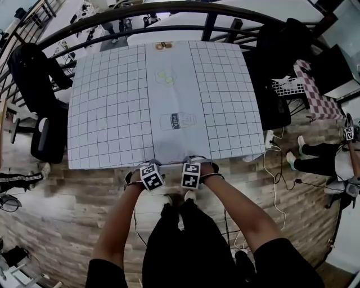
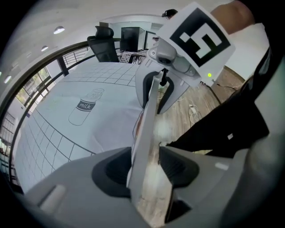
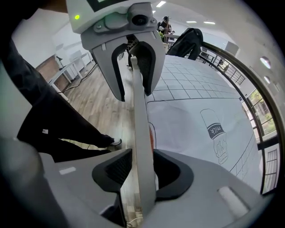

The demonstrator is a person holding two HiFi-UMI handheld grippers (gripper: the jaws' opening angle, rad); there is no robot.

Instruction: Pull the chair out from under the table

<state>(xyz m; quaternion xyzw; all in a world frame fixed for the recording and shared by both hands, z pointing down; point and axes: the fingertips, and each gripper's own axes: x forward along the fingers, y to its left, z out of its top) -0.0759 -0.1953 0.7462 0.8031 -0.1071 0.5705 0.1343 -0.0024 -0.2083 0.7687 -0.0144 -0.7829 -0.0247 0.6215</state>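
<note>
The chair shows only as its pale thin top rail (image 2: 149, 133), which runs edge-on between the jaws in both gripper views (image 3: 140, 133). The rest of the chair is hidden under the table (image 1: 112, 112), which carries a grid-printed cloth. My left gripper (image 1: 151, 175) and right gripper (image 1: 191, 174) sit side by side at the table's near edge, pointing steeply down. The left gripper (image 2: 144, 164) has its dark pads against both faces of the rail. So does the right gripper (image 3: 138, 171). Each view also shows the other gripper (image 2: 162, 84) further along the rail (image 3: 133, 67).
A milk-bottle drawing (image 1: 178, 121) marks the cloth's middle. Black office chairs stand at the left (image 1: 34, 73) and at the far right (image 1: 275, 62). A curved railing (image 1: 169, 8) runs behind the table. Cables (image 1: 275, 169) lie on the wood floor, and a seated person's legs (image 1: 315, 157) are at the right.
</note>
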